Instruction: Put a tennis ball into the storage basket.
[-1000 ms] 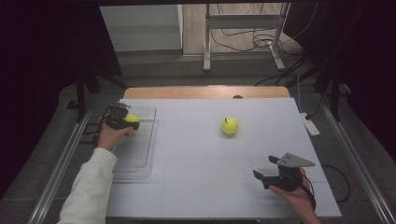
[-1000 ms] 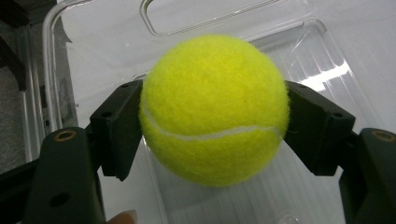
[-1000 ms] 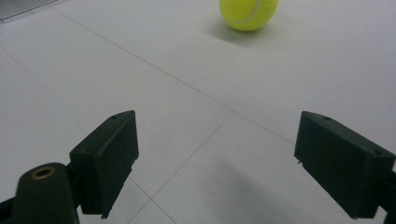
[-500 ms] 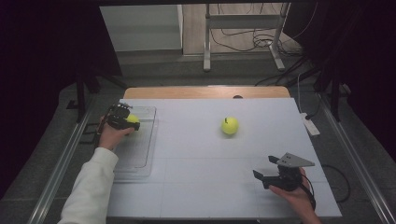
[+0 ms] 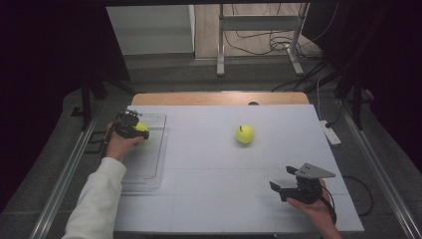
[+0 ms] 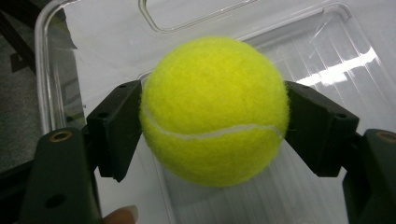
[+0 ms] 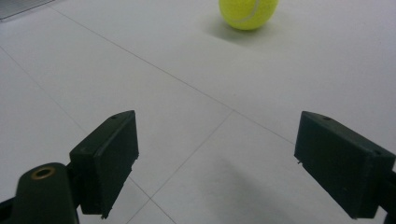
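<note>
A yellow tennis ball (image 6: 215, 109) sits between the jaws of my left gripper (image 5: 135, 130), over the far end of a clear plastic tray (image 5: 149, 164) at the table's left. Both pads still touch the ball's sides, and the jaws have just been opening slightly. In the high view this ball (image 5: 142, 127) peeks out past the gripper. A second tennis ball (image 5: 245, 134) lies alone mid-table, and also appears at the top of the right gripper view (image 7: 247, 11). My right gripper (image 5: 281, 178) rests near the front right, open, with nothing between its jaws.
The white table top (image 5: 209, 164) is marked with thin grid lines. A white power strip (image 5: 331, 133) lies off its right edge. Metal rails run along both sides, and a stand with cables is on the floor beyond the far edge.
</note>
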